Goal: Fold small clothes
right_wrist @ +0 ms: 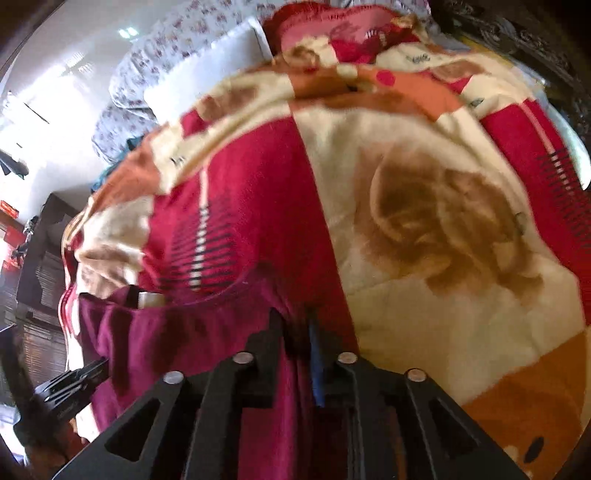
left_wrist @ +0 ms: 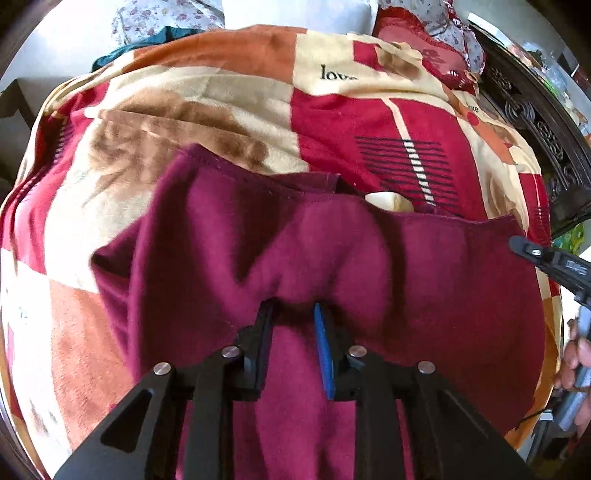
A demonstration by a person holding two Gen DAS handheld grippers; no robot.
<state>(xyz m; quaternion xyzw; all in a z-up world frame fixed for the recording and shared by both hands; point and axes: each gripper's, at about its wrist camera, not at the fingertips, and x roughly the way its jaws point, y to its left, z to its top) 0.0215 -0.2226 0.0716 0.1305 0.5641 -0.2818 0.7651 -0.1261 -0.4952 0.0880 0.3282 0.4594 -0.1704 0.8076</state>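
Maroon fleece garment [left_wrist: 332, 258] spread over patterned blanket [left_wrist: 207, 110] on a bed, bunched and creased at the middle, one edge folded over along the far side. Pale tag or lining [left_wrist: 388, 201] showing at far hem.

Left claw [left_wrist: 293, 314]: narrow gap, fabric ridge pinched up between black pad and blue pad [left_wrist: 323, 350], cloth running on down between the fingers toward the camera. Holding the garment near its middle.

Right claw [right_wrist: 295, 321]: nearly closed, garment [right_wrist: 177, 332] edge clamped between the fingers, blue pad [right_wrist: 317, 365] just visible. Cloth hanging down past the linkage. Grip sits at the garment's right border, right where maroon meets blanket [right_wrist: 424, 221]. Frame motion-blurred, so exact pinch depth not readable.

Cross views: right claw [left_wrist: 546, 258] tip visible at the right edge of the left wrist view, over the garment's right side, with a hand [left_wrist: 576, 362] below it. Left claw body [right_wrist: 74, 387] visible low left in the right wrist view, at the garment's left side.

Surroundings: blanket in red, cream and orange blocks with brown rose prints and "love" lettering [left_wrist: 336, 74]. Floral sheet [right_wrist: 177, 48] and red pillow [left_wrist: 410, 33] at the far end. Dark carved wooden headboard [left_wrist: 535, 122] along the right.
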